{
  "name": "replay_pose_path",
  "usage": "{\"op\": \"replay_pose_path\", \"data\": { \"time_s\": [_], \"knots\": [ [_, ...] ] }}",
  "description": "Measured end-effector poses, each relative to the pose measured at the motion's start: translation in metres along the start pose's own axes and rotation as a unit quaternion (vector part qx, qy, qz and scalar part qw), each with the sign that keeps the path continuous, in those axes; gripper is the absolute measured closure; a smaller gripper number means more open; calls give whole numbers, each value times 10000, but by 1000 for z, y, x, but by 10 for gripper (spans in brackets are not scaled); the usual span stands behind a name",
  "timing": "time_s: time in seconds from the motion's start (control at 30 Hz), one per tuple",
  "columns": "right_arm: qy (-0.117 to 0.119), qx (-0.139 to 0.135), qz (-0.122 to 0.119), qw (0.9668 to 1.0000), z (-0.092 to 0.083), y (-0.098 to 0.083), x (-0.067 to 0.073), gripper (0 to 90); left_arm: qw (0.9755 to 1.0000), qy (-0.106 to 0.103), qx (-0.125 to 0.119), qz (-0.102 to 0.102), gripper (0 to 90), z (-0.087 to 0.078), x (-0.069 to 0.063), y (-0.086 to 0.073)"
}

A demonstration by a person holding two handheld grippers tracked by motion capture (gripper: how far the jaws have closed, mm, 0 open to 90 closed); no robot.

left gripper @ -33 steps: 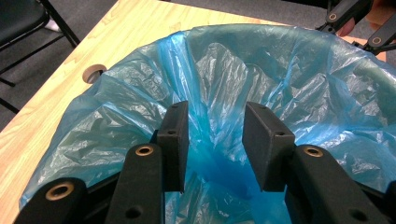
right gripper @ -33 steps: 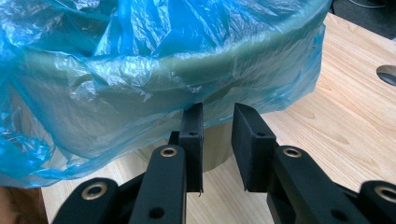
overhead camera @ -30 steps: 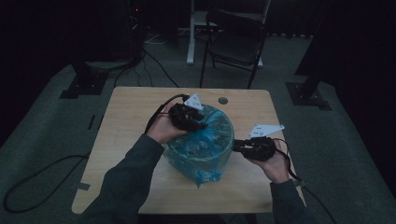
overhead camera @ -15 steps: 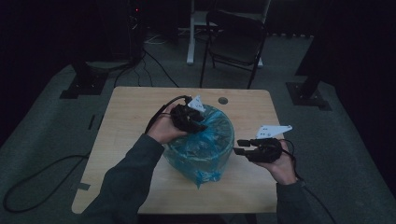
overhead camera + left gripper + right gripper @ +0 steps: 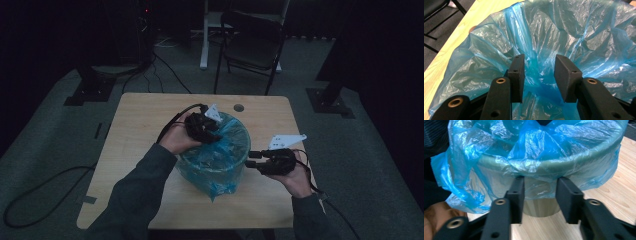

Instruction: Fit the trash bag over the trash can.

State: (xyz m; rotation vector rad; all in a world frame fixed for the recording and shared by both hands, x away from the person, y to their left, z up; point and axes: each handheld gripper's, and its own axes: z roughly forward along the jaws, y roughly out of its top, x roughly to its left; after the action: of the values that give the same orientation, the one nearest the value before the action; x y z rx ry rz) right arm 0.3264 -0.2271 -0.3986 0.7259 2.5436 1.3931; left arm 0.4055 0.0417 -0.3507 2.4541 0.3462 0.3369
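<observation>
A wooden table (image 5: pixel 140 150) stands in a dim room, seen from above. Near its middle sits a round bin (image 5: pixel 541 206) lined with a crinkled blue plastic bag (image 5: pixel 220 160), whose edge is folded over the bin's rim and hangs down the outside.

A person's forearms, in dark sleeves, enter from the bottom. The left gripper (image 5: pixel 204 131) hovers over the far left part of the bin's rim, tilted down into the opening. In the left gripper view its two black jaws stand apart, with a bunched fold of the bag's lining between them; whether the pads press on that fold cannot be told.

The right gripper (image 5: pixel 254 159) lies level, just beside the bin's right side, aimed at it. Its jaws stand apart and have just been closing a little. In the right gripper view the tips sit just under the rim, at the hanging skirt of plastic, with nothing clamped between them.

Beyond the table stands a black folding chair (image 5: pixel 252 47), and cables (image 5: pixel 167 75) trail over the grey floor.
</observation>
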Motion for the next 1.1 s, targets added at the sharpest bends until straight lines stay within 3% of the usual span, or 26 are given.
{"op": "replay_pose_path", "data": {
  "time_s": [0.2, 0.7, 0.83, 1.1],
  "knots": [
    [-63, -1, -14, 10000, 2, 0, 0, 809, 9999, 61, 141, 61, 604, 5, -1, 3],
    [-25, 41, -37, 10000, 4, -1, 0, 900, 9975, 233, 620, 246, 591, 17, -3, 8],
    [-11, 60, -48, 10000, 4, -1, 0, 900, 9952, 310, 854, 374, 591, 21, -4, 10],
    [24, 70, -60, 10000, 4, -1, 0, 900, 9918, 374, 1091, 544, 585, 29, -7, 16]
  ]
}}
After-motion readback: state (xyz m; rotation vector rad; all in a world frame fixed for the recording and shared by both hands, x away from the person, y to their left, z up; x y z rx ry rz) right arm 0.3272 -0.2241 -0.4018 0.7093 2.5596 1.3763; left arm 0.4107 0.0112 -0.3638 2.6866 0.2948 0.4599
